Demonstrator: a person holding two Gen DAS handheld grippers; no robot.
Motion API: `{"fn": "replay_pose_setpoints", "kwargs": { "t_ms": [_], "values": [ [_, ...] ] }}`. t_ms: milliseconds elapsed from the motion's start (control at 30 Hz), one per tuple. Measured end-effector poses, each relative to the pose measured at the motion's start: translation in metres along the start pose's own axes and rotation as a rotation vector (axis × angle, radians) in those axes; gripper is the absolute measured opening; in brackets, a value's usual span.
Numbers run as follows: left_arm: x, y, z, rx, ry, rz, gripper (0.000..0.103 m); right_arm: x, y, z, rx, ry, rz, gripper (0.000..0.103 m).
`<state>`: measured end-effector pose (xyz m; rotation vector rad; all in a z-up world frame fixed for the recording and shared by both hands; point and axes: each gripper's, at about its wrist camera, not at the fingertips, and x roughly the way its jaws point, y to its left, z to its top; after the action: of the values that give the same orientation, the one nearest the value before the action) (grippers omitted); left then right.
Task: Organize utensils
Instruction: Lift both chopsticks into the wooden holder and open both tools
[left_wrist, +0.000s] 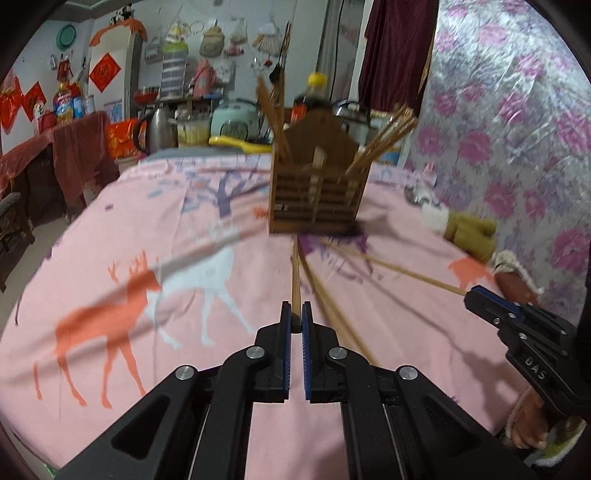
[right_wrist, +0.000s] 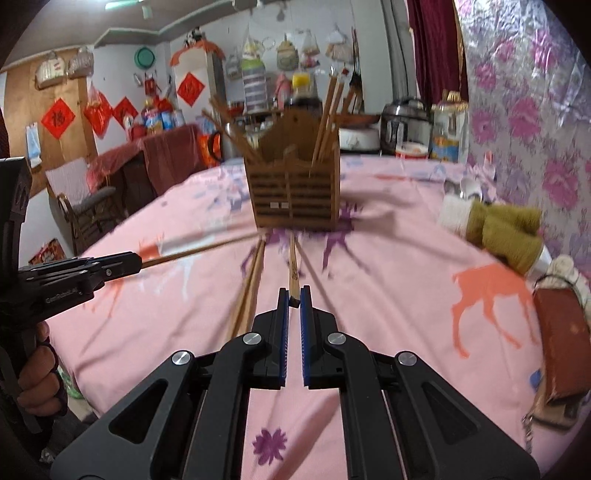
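A brown slatted wooden holder (left_wrist: 318, 195) (right_wrist: 295, 197) stands upright on the pink deer-print cloth (left_wrist: 177, 229), with several chopsticks leaning out of both sides. My left gripper (left_wrist: 295, 311) is shut on the near end of one wooden chopstick (left_wrist: 295, 273), which points toward the holder. My right gripper (right_wrist: 294, 296) is shut on another chopstick (right_wrist: 293, 266). In each wrist view the other gripper also shows: the right (left_wrist: 471, 293) at the right edge, the left (right_wrist: 138, 263) at the left edge. A few loose chopsticks (right_wrist: 251, 291) (left_wrist: 334, 314) lie on the cloth between the grippers.
Olive-green knitted gloves (right_wrist: 498, 232) (left_wrist: 471, 232) and a brown wallet (right_wrist: 559, 343) lie at the right. Metal spoons (right_wrist: 461, 188) rest near the flowered wall. A dark bottle (left_wrist: 312, 99) stands behind the holder. Cookers and a kettle crowd the far edge.
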<state>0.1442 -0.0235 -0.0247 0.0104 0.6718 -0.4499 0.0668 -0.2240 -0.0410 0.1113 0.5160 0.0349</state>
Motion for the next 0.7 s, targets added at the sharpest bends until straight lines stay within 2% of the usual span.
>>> {"fn": "replay_pose_setpoints", "kwargs": {
  "t_ms": [167, 333, 400, 467, 600, 700],
  "values": [
    [-0.017, -0.008, 0.029, 0.018, -0.037, -0.048, 0.006, -0.011, 0.001, 0.021, -0.010, -0.065, 0.017, 0.006],
    [-0.022, -0.013, 0.056, 0.028, -0.059, -0.077, 0.006, -0.013, -0.002, 0.041, -0.008, -0.084, 0.042, 0.006],
    [-0.022, -0.014, 0.062, 0.029, -0.066, -0.076, 0.006, -0.006, -0.006, 0.038, -0.002, -0.028, 0.099, 0.010],
    [-0.021, -0.013, 0.062, 0.027, -0.065, -0.079, 0.006, 0.001, -0.010, 0.025, 0.012, 0.028, 0.117, 0.013],
    [-0.016, -0.013, 0.061, 0.020, -0.050, -0.085, 0.006, 0.020, -0.007, -0.020, 0.019, 0.178, 0.137, 0.013],
    [-0.013, -0.014, 0.060, 0.023, -0.045, -0.086, 0.006, 0.029, 0.000, -0.041, -0.009, 0.245, 0.119, 0.013]
  ]
}}
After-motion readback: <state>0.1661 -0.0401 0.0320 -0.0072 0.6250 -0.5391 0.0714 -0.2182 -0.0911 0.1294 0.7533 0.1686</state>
